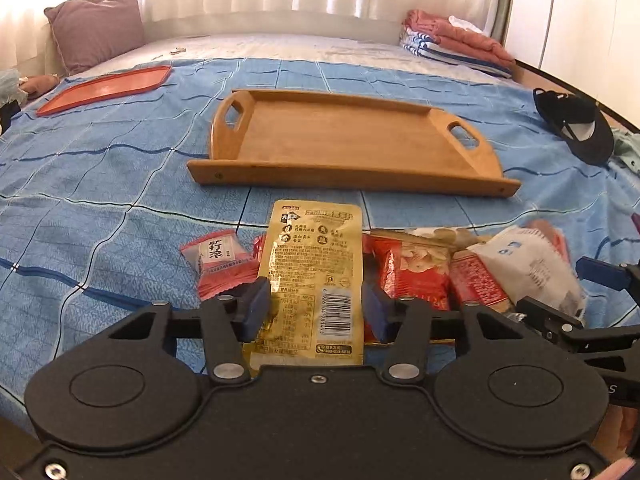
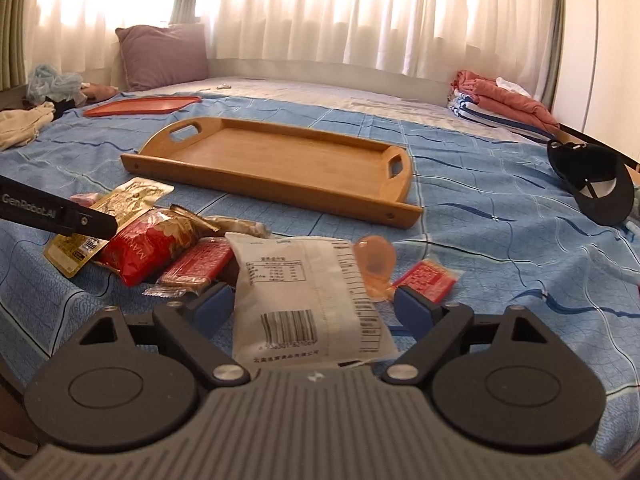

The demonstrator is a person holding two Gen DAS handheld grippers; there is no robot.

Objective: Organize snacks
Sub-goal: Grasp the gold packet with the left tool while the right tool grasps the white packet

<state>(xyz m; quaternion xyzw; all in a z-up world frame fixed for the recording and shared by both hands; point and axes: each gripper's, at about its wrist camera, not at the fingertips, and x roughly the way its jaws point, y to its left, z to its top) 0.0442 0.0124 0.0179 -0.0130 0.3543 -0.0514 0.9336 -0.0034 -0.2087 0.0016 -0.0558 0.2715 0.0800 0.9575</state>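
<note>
A pile of snack packets lies on the blue bedspread in front of an empty wooden tray [image 1: 340, 142] [image 2: 280, 160]. My left gripper [image 1: 316, 306] is open, its blue pads on either side of a gold packet [image 1: 314, 264] that lies between them; this packet also shows in the right wrist view [image 2: 120, 208]. My right gripper [image 2: 314, 308] is open around a white packet [image 2: 304, 292] with a barcode. Red packets [image 1: 412, 276] [image 2: 152, 248], a pink packet [image 1: 220, 260] and an orange jelly cup [image 2: 376, 262] lie beside them.
A flat red tray [image 1: 104, 88] [image 2: 144, 105] lies at the far left. A black cap [image 1: 576, 126] [image 2: 592, 180] sits at the right. Folded clothes [image 1: 456, 40] [image 2: 504, 100] and a purple pillow [image 1: 96, 28] [image 2: 164, 54] are at the back.
</note>
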